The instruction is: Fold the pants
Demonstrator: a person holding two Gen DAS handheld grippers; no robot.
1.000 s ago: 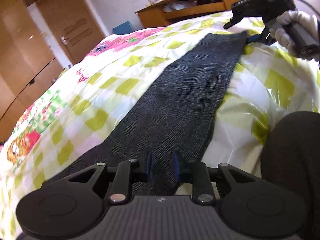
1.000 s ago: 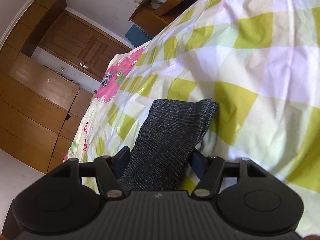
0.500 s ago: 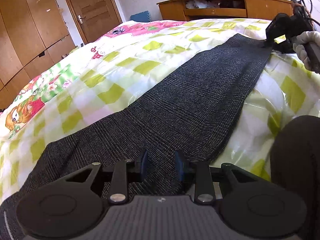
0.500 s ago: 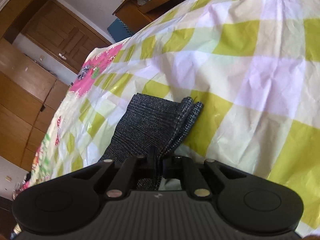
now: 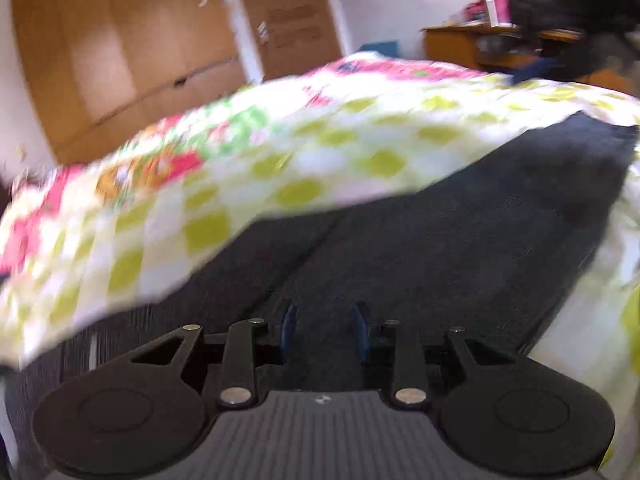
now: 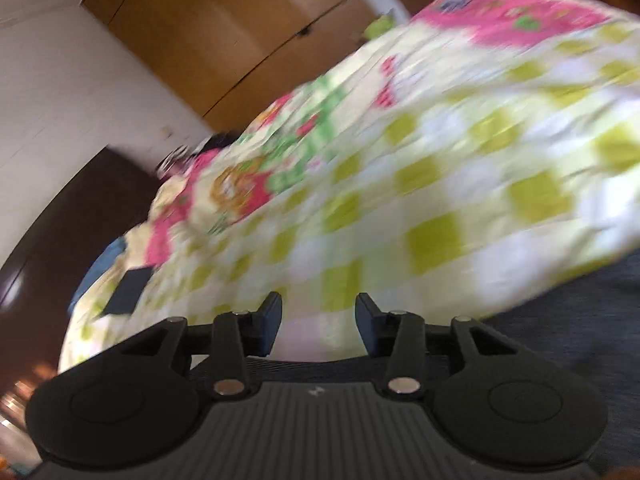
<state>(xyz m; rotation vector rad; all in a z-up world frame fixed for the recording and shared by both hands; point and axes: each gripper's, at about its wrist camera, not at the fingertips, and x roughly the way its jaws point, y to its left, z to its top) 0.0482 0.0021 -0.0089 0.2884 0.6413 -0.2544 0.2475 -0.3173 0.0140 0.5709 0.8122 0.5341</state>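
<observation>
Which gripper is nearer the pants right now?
Left. The left gripper sits right over the pants; the right gripper is over bare bedspread, with the pants off to its right.

A bed (image 5: 280,152) under a yellow-green checked, floral cover fills the bedroom; wooden wardrobes (image 5: 120,52) and a door (image 5: 292,20) line white walls (image 6: 60,80), beside a wooden shelf unit (image 5: 452,44).
</observation>
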